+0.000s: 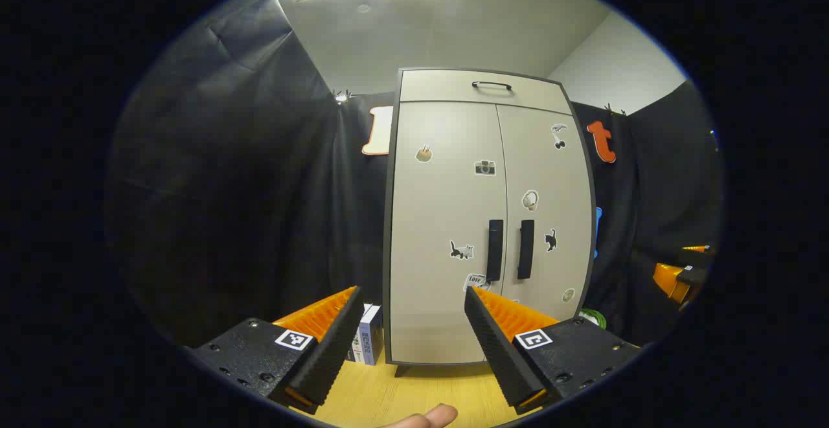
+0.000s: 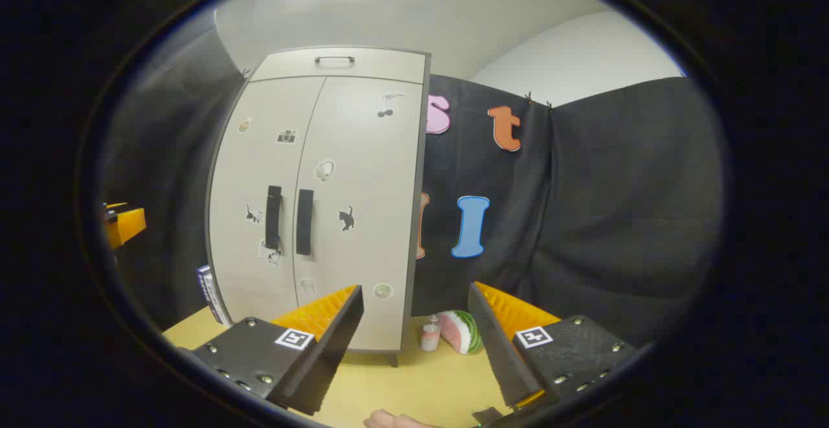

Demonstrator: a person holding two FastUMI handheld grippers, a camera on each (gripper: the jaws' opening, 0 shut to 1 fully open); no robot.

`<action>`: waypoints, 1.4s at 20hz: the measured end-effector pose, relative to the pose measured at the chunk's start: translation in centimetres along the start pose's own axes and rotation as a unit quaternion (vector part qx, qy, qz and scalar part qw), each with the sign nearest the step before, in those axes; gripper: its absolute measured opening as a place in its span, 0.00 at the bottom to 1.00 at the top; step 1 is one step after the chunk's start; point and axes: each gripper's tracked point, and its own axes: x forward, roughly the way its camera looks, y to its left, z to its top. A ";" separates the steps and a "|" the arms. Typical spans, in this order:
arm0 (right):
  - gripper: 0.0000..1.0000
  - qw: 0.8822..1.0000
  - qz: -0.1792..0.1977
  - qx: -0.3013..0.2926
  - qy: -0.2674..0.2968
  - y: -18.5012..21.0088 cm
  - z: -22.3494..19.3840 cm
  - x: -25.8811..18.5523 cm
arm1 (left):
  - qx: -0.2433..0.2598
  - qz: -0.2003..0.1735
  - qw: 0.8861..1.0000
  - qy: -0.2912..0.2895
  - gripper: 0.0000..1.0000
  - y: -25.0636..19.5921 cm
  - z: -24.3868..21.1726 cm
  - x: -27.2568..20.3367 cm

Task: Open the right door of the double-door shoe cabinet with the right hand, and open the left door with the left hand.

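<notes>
Both doors shut; task not begun, judging by the flush fronts.

Left gripper: jaws spread wide, nothing held. Straight ahead, well apart: tall beige flat-panelled shoe cabinet with dark edging, standing on a pale wooden tabletop. Left door's black vertical bar handle ahead, slightly right of the jaw line; probably staged for a direct reach.

Right gripper: released, empty. Right door's black vertical bar handle ahead, up and left, well apart. Handles side by side at the centre seam, so doors likely swing outward.

Smooth matte doors with small stickers. Striped watermelon-slice toy low ahead between the fingers, just beside the cabinet base.
</notes>
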 end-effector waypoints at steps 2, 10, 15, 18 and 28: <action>0.98 1.000 0.001 0.005 0.002 0.5 0.2 0.3 | 0.003 -0.001 1.000 -0.002 0.98 0.3 0.3 0.0; 0.98 1.000 0.013 0.007 -0.002 2.0 2.1 1.3 | -0.004 -0.017 1.000 -0.001 0.98 0.1 0.2 1.0; 0.98 1.000 0.028 0.009 0.001 3.3 1.8 2.6 | 0.003 -0.025 1.000 0.000 0.98 -0.8 -0.2 2.2; 0.98 0.999 0.033 0.010 0.003 5.0 1.3 4.1 | -0.002 -0.032 0.999 0.002 0.97 -1.4 -0.7 3.0; 0.98 0.994 0.107 0.027 0.015 16.5 1.2 15.0 | -0.020 -0.025 0.999 0.011 0.98 0.9 -3.2 5.1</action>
